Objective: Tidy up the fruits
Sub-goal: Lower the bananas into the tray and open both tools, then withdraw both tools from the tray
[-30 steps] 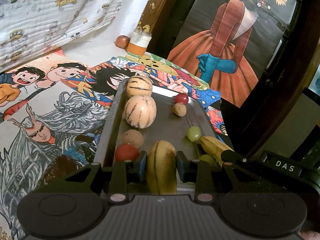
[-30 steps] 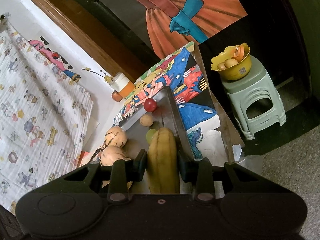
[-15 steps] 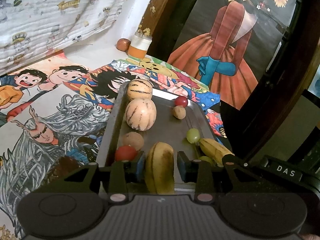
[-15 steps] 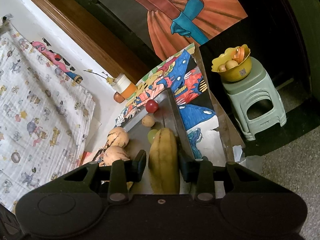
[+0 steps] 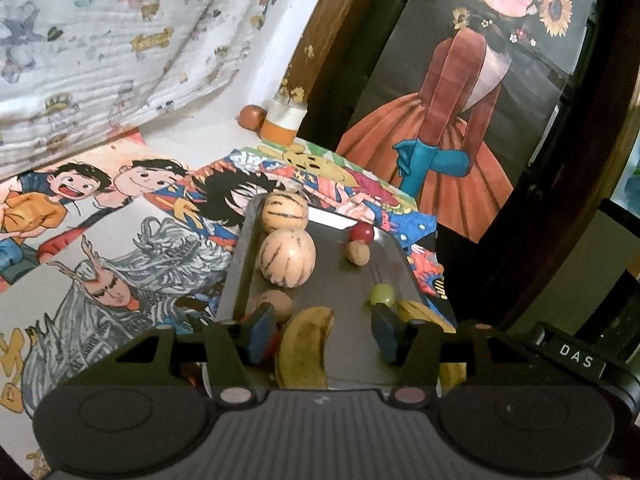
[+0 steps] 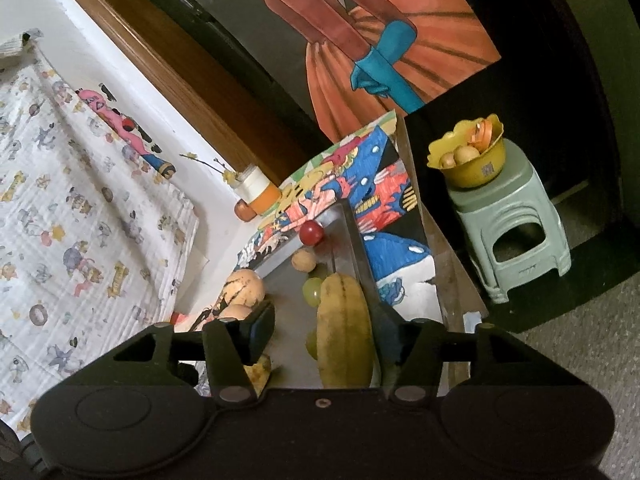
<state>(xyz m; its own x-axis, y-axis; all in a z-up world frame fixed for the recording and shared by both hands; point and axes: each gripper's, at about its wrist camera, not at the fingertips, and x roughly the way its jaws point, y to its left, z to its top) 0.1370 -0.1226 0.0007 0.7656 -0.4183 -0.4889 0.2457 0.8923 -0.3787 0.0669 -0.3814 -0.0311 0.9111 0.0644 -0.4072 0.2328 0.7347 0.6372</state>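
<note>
Our left claw (image 5: 324, 334) has just been opening, spread around a banana (image 5: 306, 346) on the tray (image 5: 352, 280). Our right claw (image 6: 326, 334) has too, its right pad against another banana (image 6: 344, 328). A green grape (image 5: 382, 294) sits close by.

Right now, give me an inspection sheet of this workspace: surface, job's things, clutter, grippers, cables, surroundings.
Surface: dark metal tray on cartoon-print sheets.
Job's things: two striped round melons, red fruit, walnut, green grape, two long yellow fruits, one and another, all on the tray.
Clutter: orange-based jar and brown fruit beyond the sheets.
Grippers: left gripper and right gripper have just been opening; each has a yellow fruit between its jaws, not clamped.
Cables: nothing seen.
Surroundings: patterned cloth, painted figure, yellow bowl on green stool.
</note>
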